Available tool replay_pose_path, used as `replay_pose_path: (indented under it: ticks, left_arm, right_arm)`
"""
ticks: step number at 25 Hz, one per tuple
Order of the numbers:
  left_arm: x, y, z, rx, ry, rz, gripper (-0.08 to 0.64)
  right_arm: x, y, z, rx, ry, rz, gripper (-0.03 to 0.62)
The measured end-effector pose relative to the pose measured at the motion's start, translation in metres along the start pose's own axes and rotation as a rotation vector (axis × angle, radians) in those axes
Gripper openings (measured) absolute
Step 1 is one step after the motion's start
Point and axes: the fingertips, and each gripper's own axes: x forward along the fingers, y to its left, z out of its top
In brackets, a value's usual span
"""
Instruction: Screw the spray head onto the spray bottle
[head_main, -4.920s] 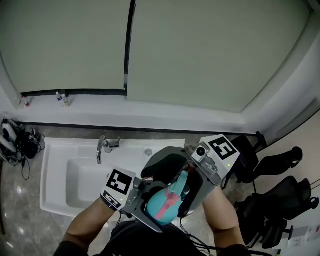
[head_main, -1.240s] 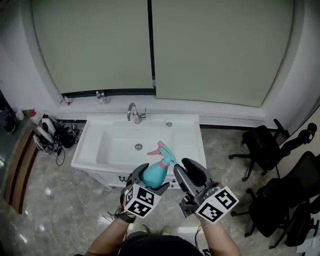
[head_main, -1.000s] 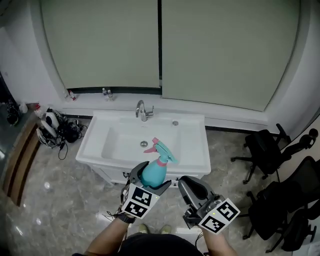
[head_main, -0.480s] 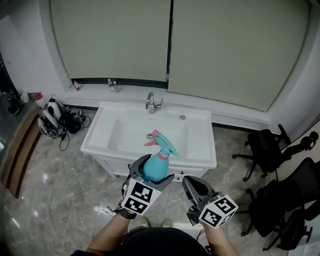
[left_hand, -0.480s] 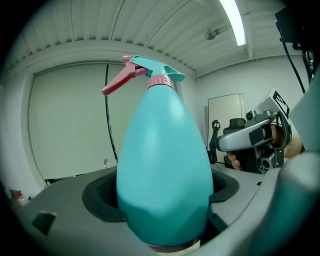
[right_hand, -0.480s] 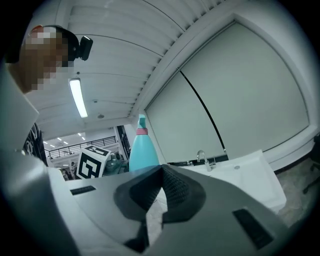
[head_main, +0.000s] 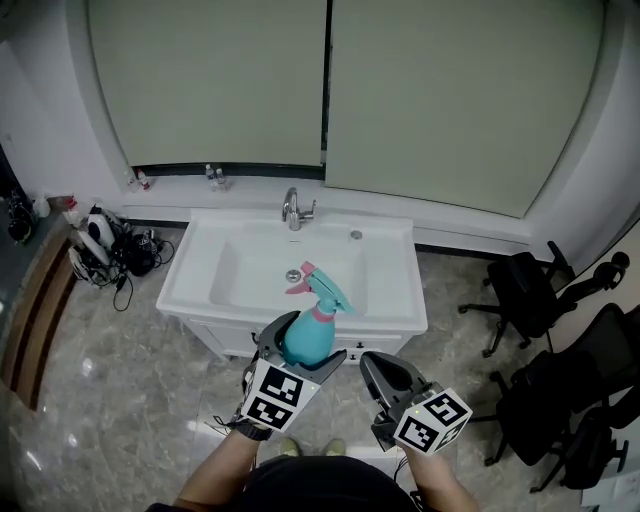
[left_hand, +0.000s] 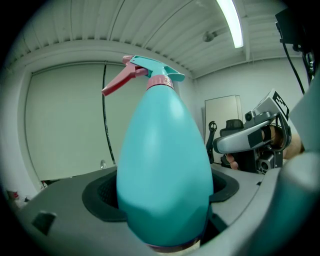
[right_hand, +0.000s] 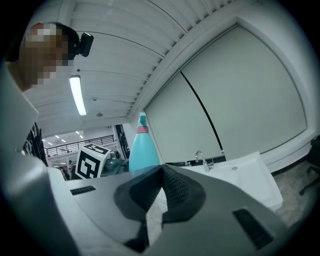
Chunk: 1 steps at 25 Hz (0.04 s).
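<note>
The teal egg-shaped plastic spray bottle (head_main: 305, 345) wears a teal spray head (head_main: 320, 291) with pink trigger and pink collar; its base rim looks pinkish, barely visible. White cubes (head_main: 270, 398) bear black square markers. The rectangular ceramic sink (head_main: 395, 292) is white, the stone floor (head_main: 100, 400) grey-marbled.

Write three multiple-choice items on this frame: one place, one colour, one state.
1. Where is the spray bottle? A in the sink; B in the left gripper; C on the floor.
2. What colour is its trigger? A pink; B yellow; C black.
3. How is the right gripper? A shut, empty; B shut on the bottle; C wide open.
Key: 1 B, its jaws clamp the teal body. 2 A, pink against the teal. 3 A, its pads meet with nothing between.
</note>
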Motion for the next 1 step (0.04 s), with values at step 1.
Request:
replay_pose_path:
  ticks: [1]
  left_arm:
    - [-0.0003,-0.002,0.0001,-0.001,0.001,-0.002,0.44]
  right_arm:
    - [-0.0013,0.0002,-0.0004,-0.002,0.002,0.0,-0.001]
